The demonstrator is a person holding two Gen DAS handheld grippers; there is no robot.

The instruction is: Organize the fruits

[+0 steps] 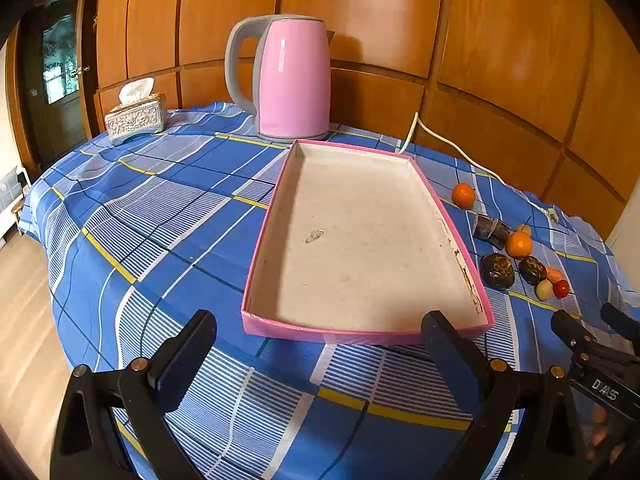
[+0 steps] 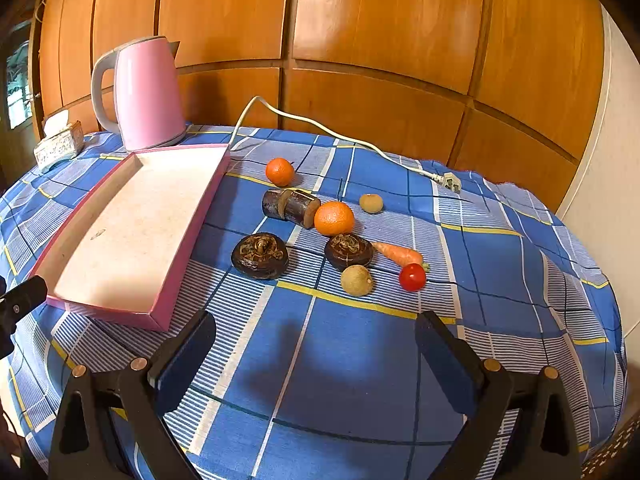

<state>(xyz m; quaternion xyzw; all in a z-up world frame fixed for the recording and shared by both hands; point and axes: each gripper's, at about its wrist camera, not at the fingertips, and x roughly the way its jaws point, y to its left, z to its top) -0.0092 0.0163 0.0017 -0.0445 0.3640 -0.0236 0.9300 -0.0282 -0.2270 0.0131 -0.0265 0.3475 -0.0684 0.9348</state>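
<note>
An empty pink-walled tray (image 1: 366, 336) (image 2: 188, 240) lies on the blue checked tablecloth. To its right sit two oranges (image 2: 280, 171) (image 2: 334, 218), a dark cane piece (image 2: 291, 207), two dark water chestnuts (image 2: 260, 255) (image 2: 349, 251), a carrot (image 2: 398, 254), a cherry tomato (image 2: 412, 277) and two small tan fruits (image 2: 357, 280) (image 2: 371, 203). The same fruits show at the right in the left wrist view, such as an orange (image 1: 463, 195). My left gripper (image 1: 320, 354) is open before the tray's near wall. My right gripper (image 2: 316, 354) is open, short of the fruits, holding nothing.
A pink kettle (image 1: 292, 80) (image 2: 146, 94) stands behind the tray, its white cord and plug (image 2: 450, 181) trailing across the cloth. A tissue box (image 1: 136, 118) (image 2: 60, 146) sits at the far left. Wood panelling backs the table; the table edge drops to the floor at the left.
</note>
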